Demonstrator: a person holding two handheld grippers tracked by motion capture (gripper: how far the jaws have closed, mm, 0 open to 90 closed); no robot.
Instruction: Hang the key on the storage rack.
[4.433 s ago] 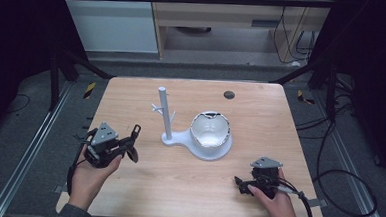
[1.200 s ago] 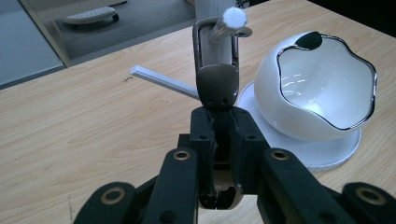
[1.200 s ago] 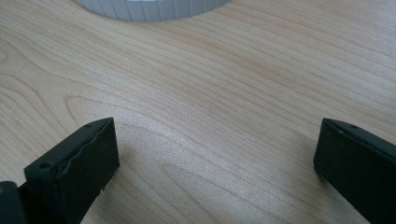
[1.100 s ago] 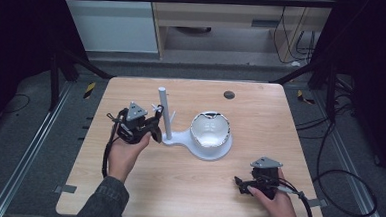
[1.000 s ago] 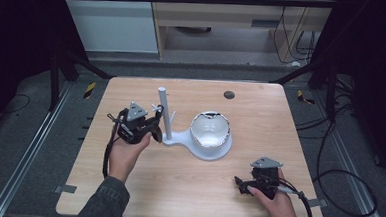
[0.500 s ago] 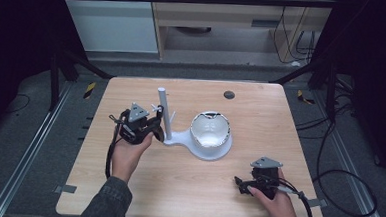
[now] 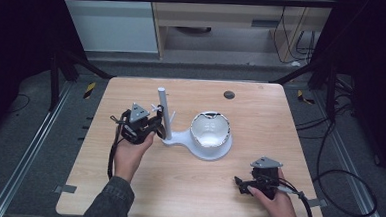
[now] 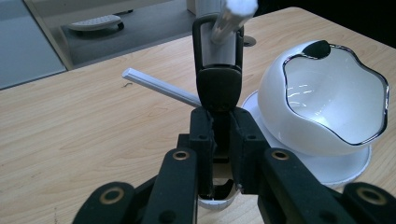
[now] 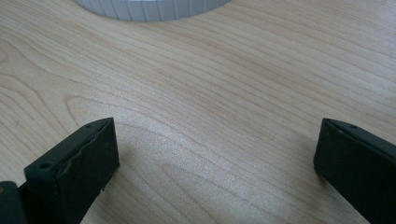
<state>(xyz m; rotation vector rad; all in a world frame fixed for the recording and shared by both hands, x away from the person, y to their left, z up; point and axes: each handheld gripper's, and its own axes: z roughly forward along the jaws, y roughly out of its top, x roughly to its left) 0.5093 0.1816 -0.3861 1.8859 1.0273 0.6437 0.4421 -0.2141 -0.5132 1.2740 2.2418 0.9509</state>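
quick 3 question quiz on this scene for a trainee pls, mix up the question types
1. True or false: the right claw has its jaws apart over the light wooden table.
2. What sits on the round base of the white plastic stand? A) white bowl with a wavy chrome rim B) black mug C) red cup
3. Which claw grips the black looped tag on the stand's peg?

Key: 1 true; 2 A; 3 the left claw
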